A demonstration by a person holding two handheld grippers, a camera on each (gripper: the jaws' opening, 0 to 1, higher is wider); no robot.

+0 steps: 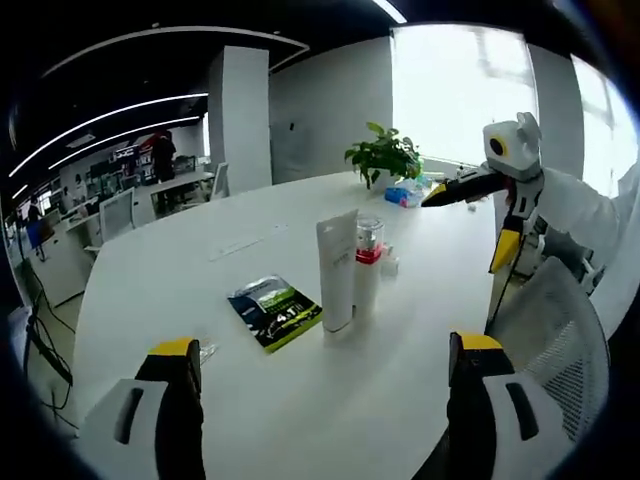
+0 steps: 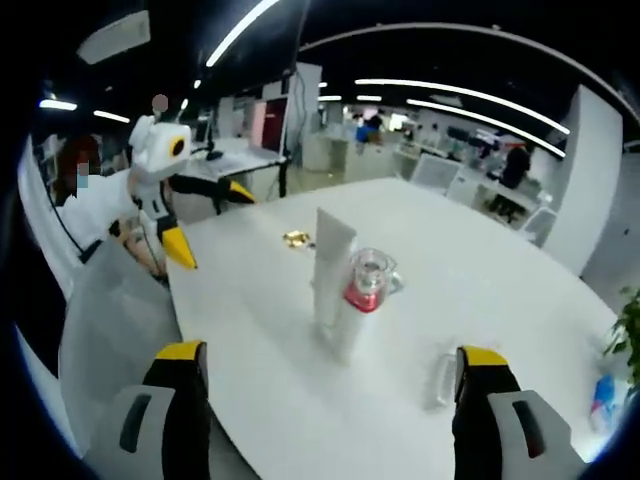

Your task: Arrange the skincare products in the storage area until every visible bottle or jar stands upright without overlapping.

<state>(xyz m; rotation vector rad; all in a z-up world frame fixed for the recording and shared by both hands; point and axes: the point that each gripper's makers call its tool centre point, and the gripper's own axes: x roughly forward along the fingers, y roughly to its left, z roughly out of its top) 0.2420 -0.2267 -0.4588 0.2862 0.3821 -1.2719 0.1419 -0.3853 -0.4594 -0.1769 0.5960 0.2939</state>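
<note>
Both yellow-tipped grippers, left gripper (image 1: 324, 358) and right gripper (image 2: 333, 365), hover with jaws apart, empty, above the white worktop (image 1: 250, 225), facing an upright white tube (image 1: 338, 270) touching a clear red-banded jar (image 1: 369, 243).

White claw (image 1: 325, 385) bodies carry black jaws capped with yellow tips.

No lettering is coming through legibly in either view. The green and black sachet (image 1: 275, 311), lying at about seven o'clock from the white tube (image 1: 338, 270), is showing pale print too small to make out. The tube and the clear jar with the red band (image 1: 368, 251) are showing no readable label.
</note>
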